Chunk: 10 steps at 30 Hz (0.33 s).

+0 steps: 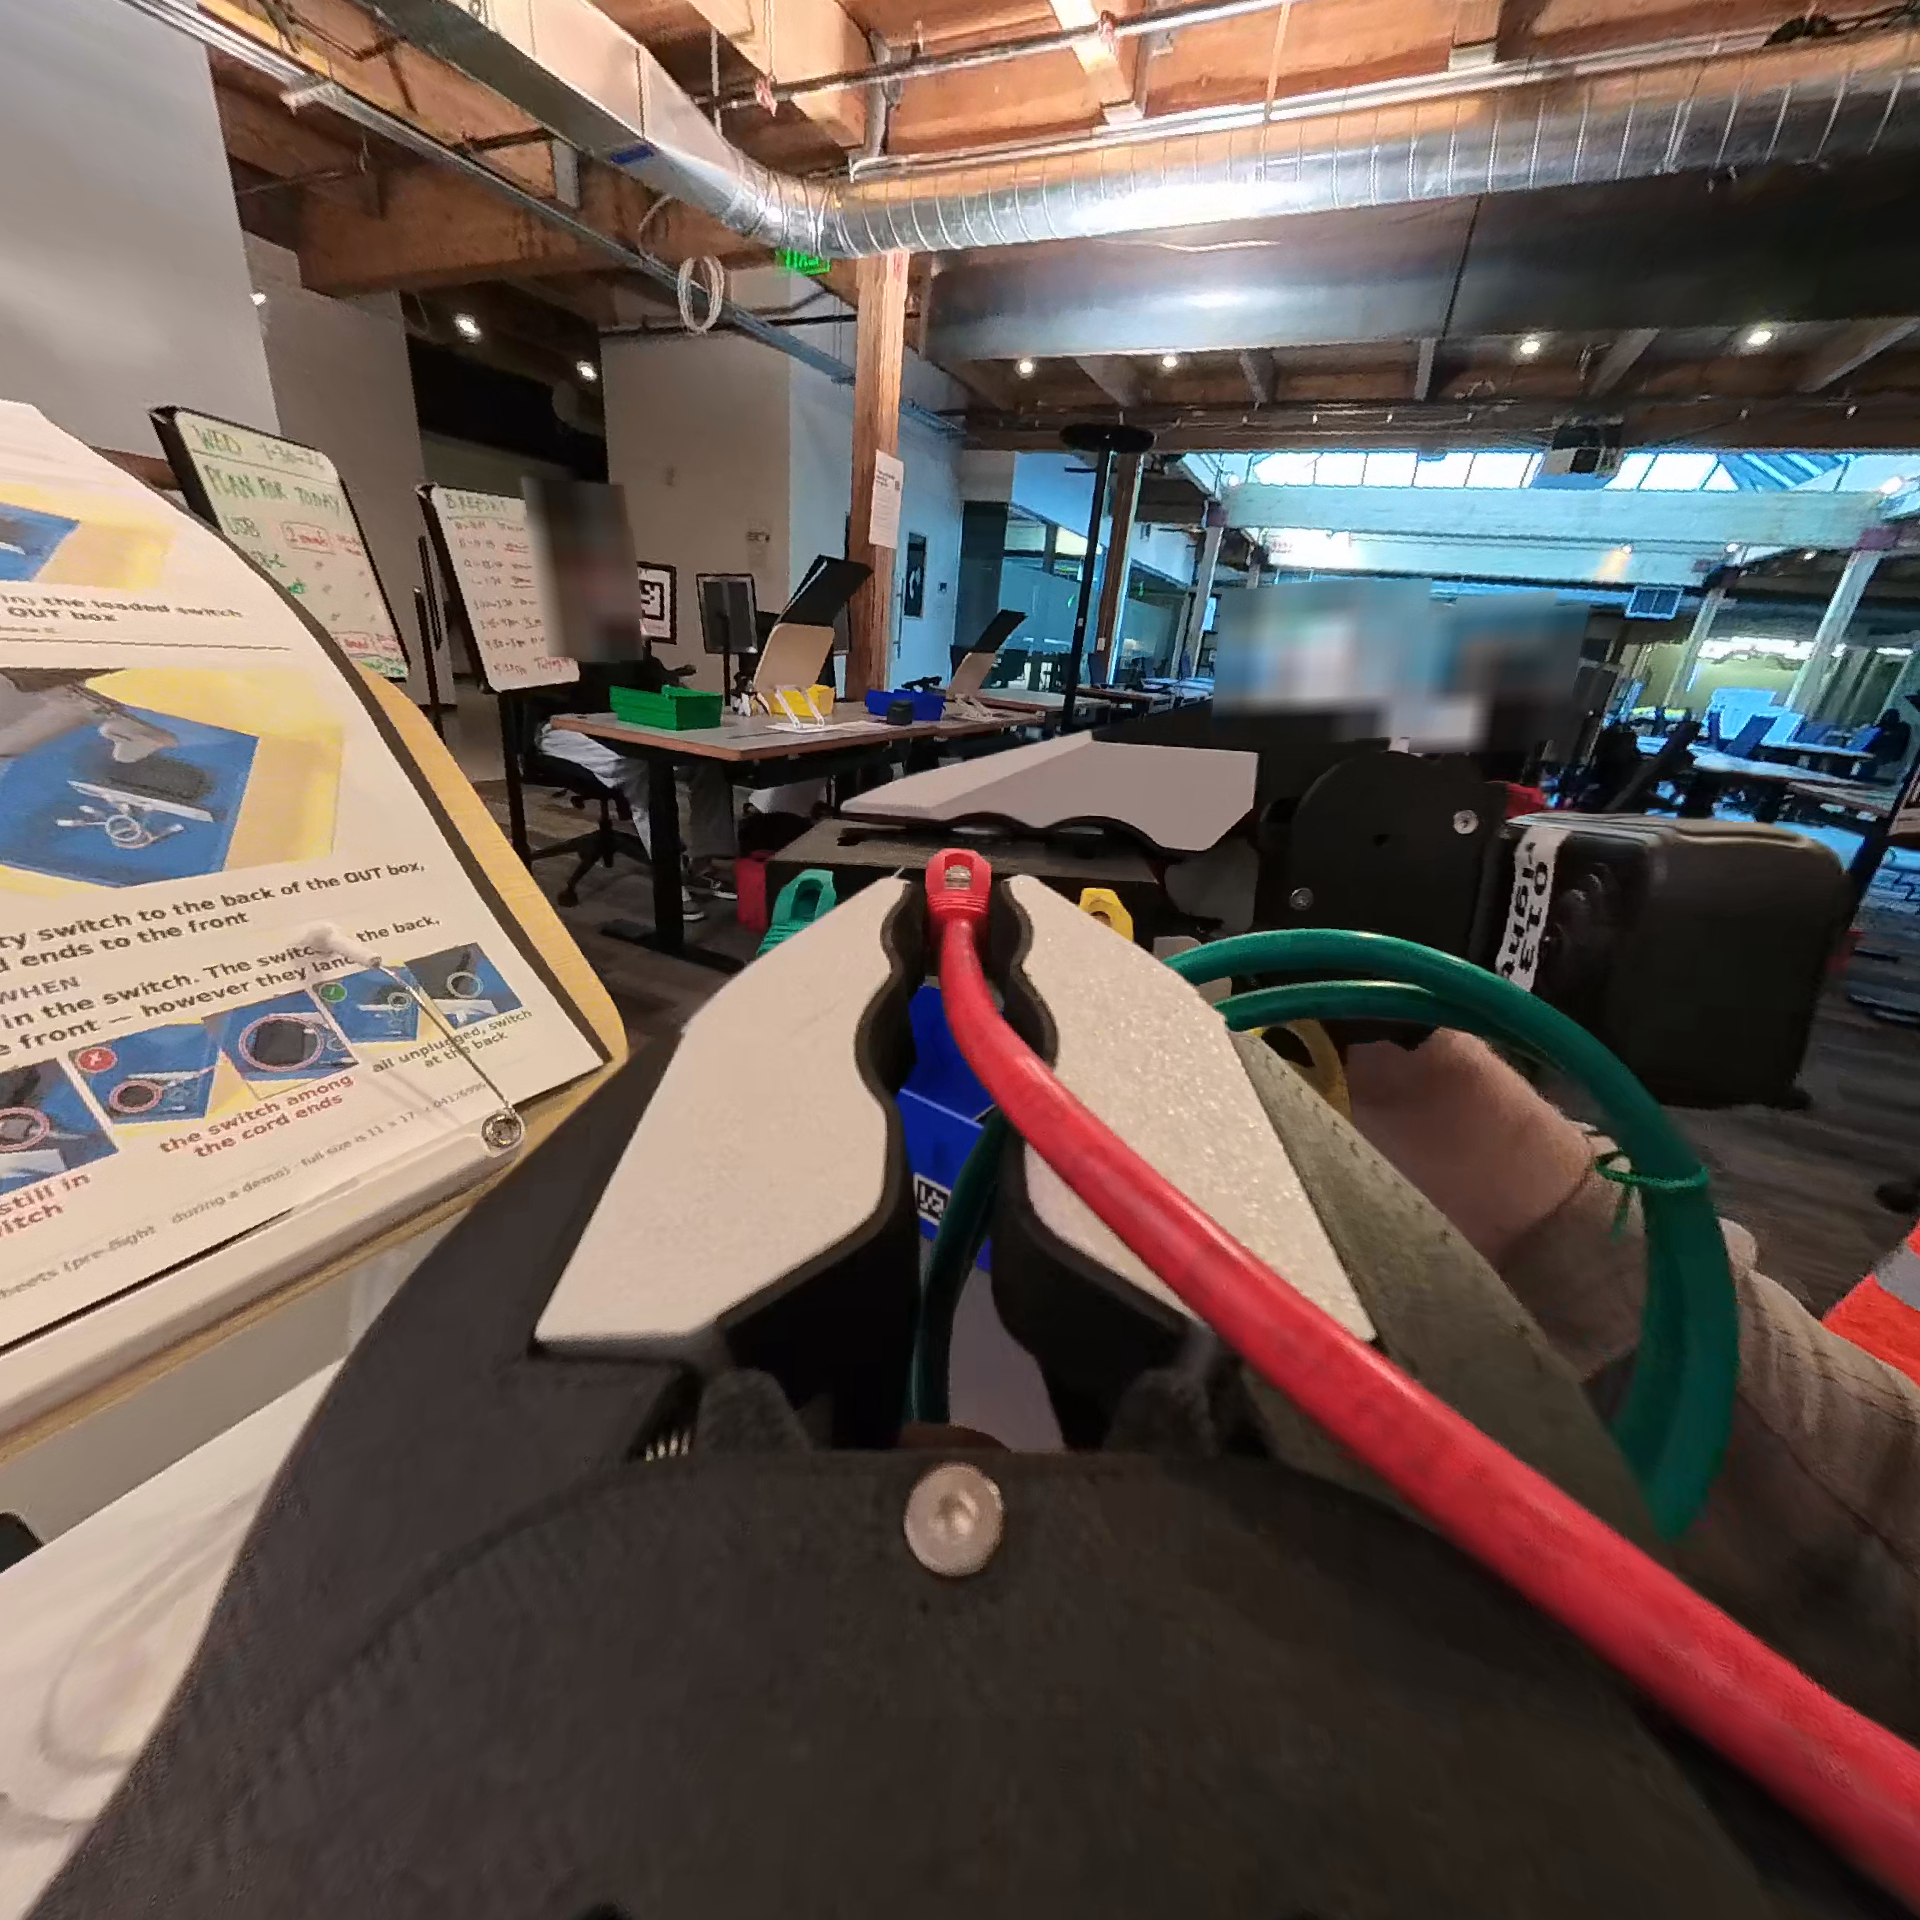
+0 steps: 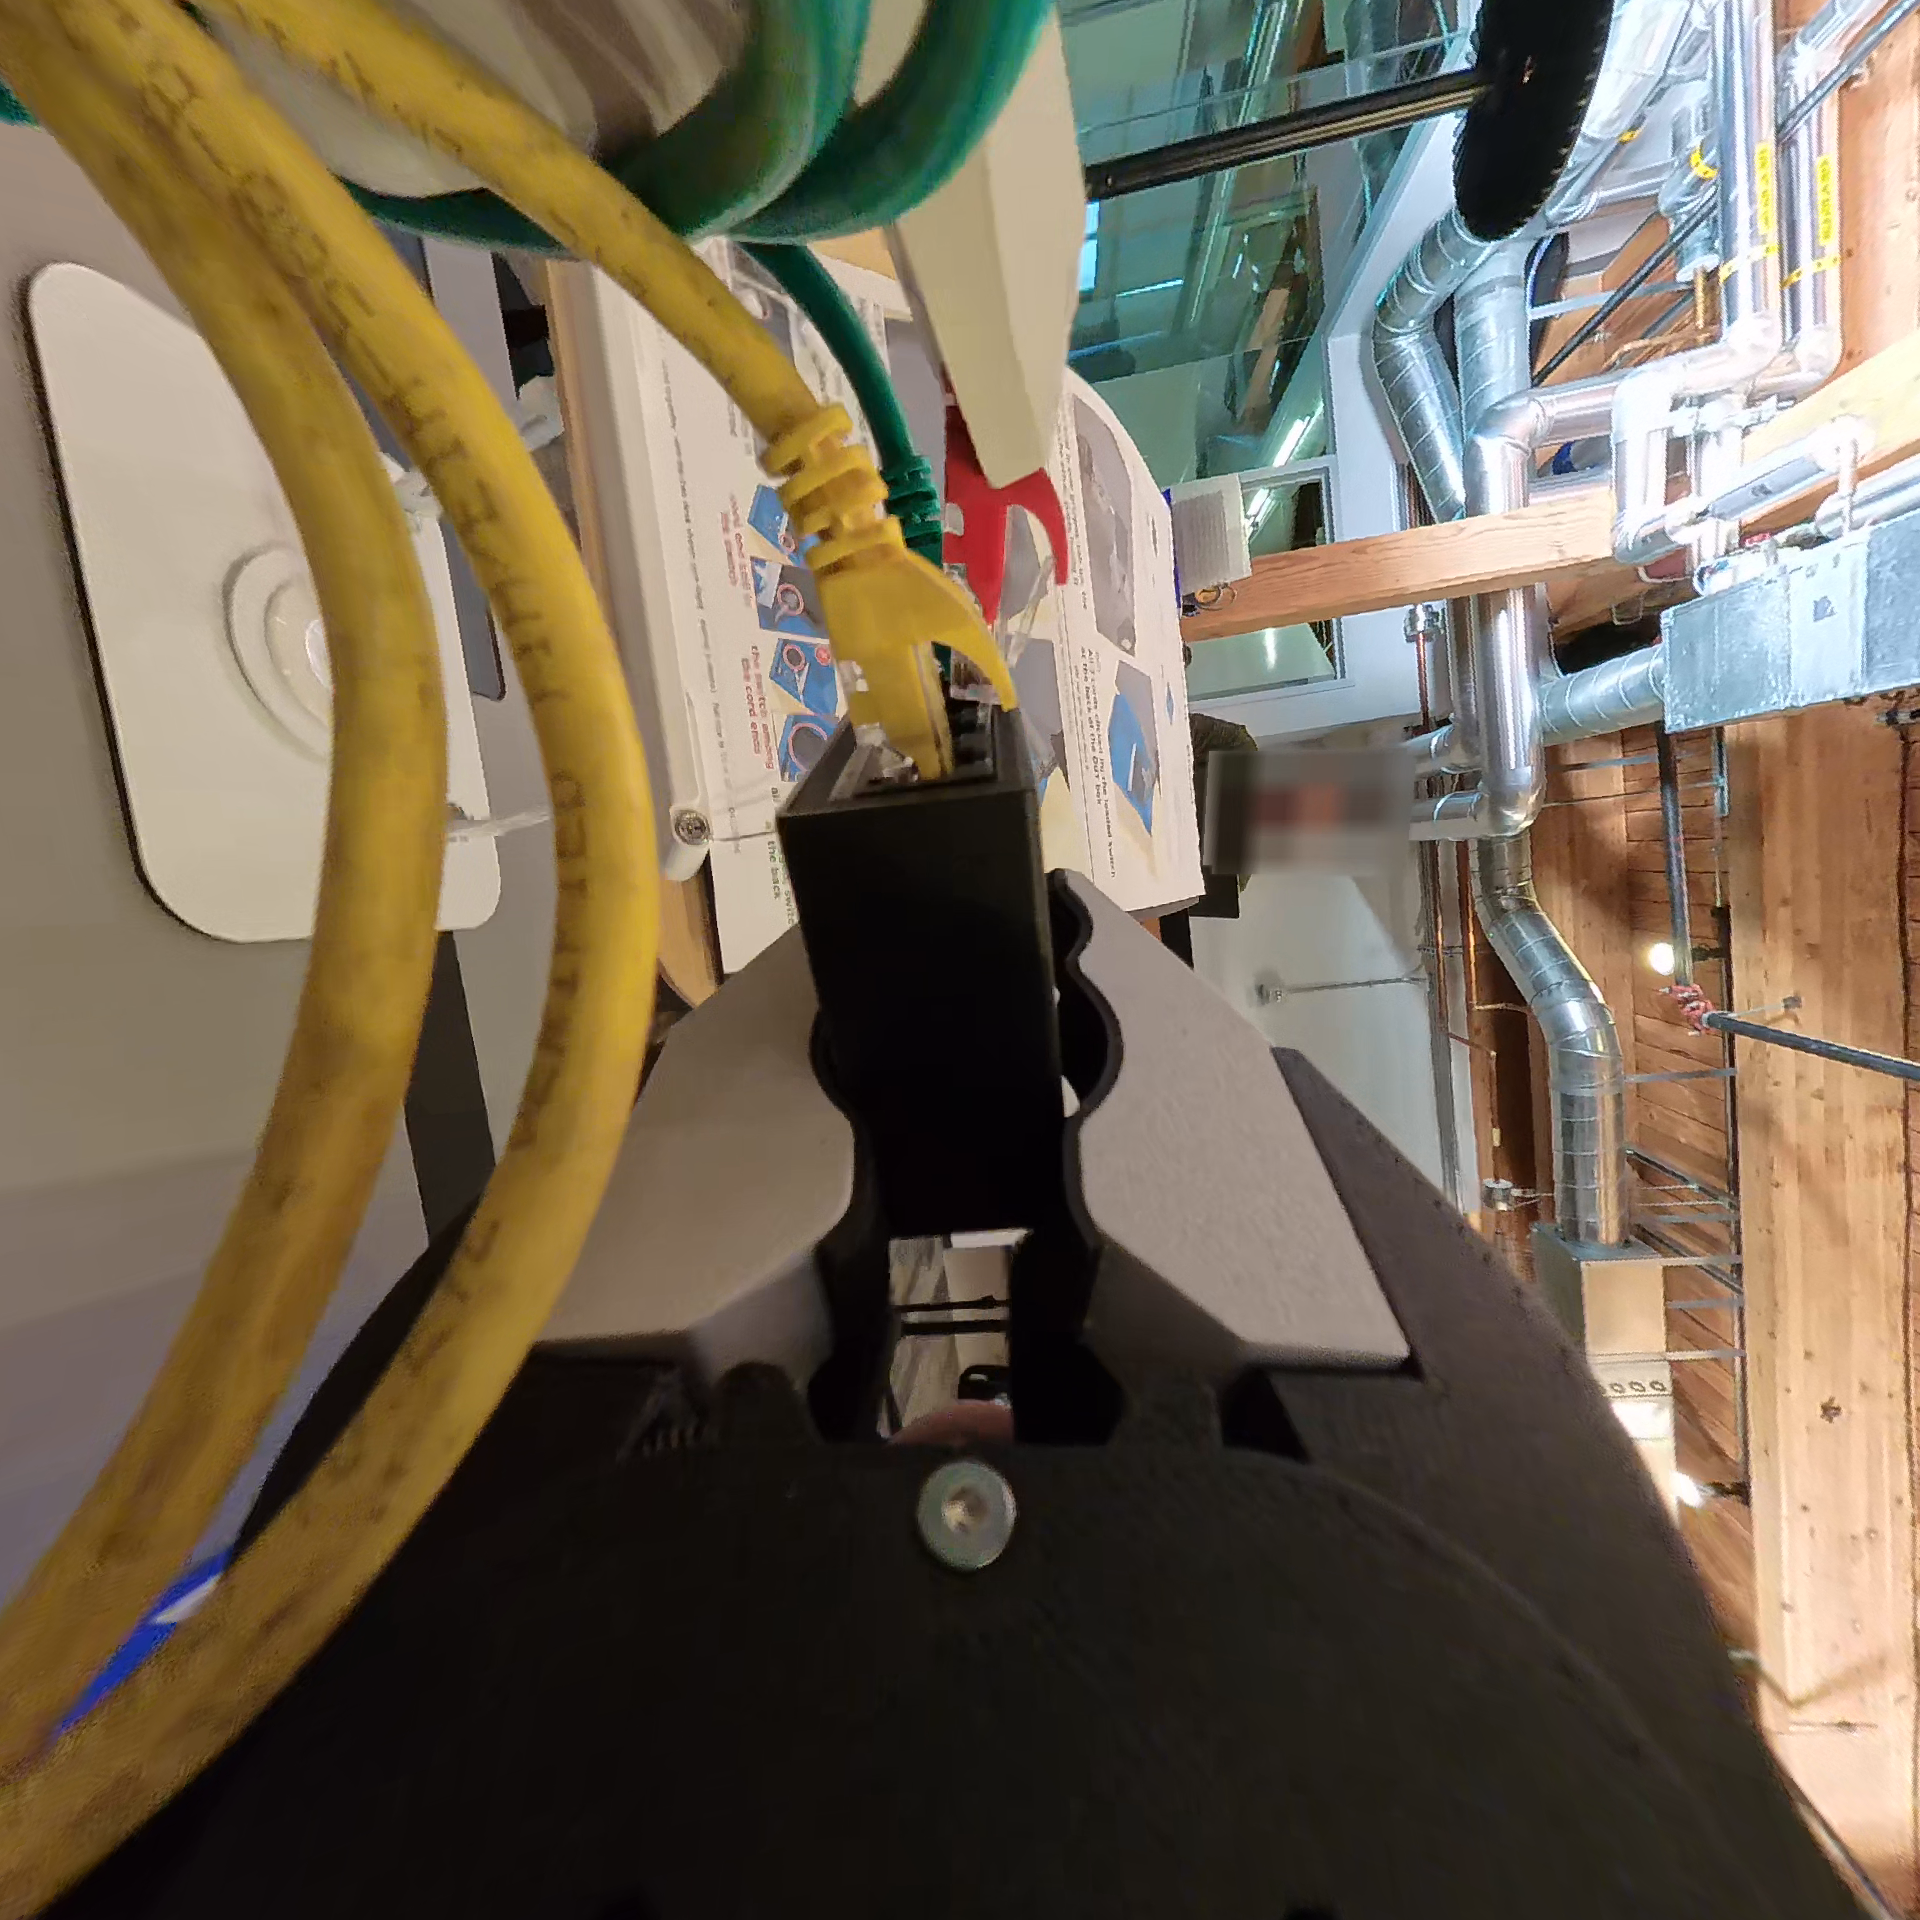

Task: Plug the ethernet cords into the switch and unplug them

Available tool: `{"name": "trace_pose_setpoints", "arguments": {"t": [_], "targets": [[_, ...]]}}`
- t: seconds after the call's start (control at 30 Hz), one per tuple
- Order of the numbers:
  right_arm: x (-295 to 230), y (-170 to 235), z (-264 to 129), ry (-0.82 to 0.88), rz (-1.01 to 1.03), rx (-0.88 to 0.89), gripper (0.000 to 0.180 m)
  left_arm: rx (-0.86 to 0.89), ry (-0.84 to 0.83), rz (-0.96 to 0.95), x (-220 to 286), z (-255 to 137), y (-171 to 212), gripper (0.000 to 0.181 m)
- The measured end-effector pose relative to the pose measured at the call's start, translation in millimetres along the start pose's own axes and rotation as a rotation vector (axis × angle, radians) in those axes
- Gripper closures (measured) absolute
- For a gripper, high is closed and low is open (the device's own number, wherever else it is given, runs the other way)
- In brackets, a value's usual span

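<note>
On our left an instruction sheet [image 1: 239,935] on its board is crowding close beside the left gripper [image 1: 961,914], leaving open room only ahead and to the right, toward a far table [image 1: 727,732]. We are clamping the left gripper on the red cord [image 1: 1195,1226] just behind its plug, with green cord [image 1: 1507,997] loops curling beside it on the right. In the right wrist view, yellow cord [image 2: 343,831] loops are hanging on the left, close in. The right gripper [image 2: 935,997] is gripping the black switch [image 2: 914,914] by its body; yellow and green plugs are sitting in its ports, the red plug hovering just at them.
</note>
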State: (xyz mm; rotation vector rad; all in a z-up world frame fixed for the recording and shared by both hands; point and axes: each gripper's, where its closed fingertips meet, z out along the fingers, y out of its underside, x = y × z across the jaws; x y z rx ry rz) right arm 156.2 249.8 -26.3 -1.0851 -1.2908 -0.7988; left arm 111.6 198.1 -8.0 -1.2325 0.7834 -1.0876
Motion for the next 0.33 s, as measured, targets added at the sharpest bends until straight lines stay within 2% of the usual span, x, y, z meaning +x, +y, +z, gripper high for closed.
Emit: {"name": "trace_pose_setpoints", "arguments": {"t": [0.03, 0.33], "targets": [[0, -1, 0, -0.001, 0.016, 0.008, 0.151, 0.012, 0.004, -0.016, 0, 0, -1, 0.168], [1, -10, 6, -0.014, 0.166, 0.072, 0.148, 0.126, -0.056, 0.021, -5, -5, -7, 0.169]]}}
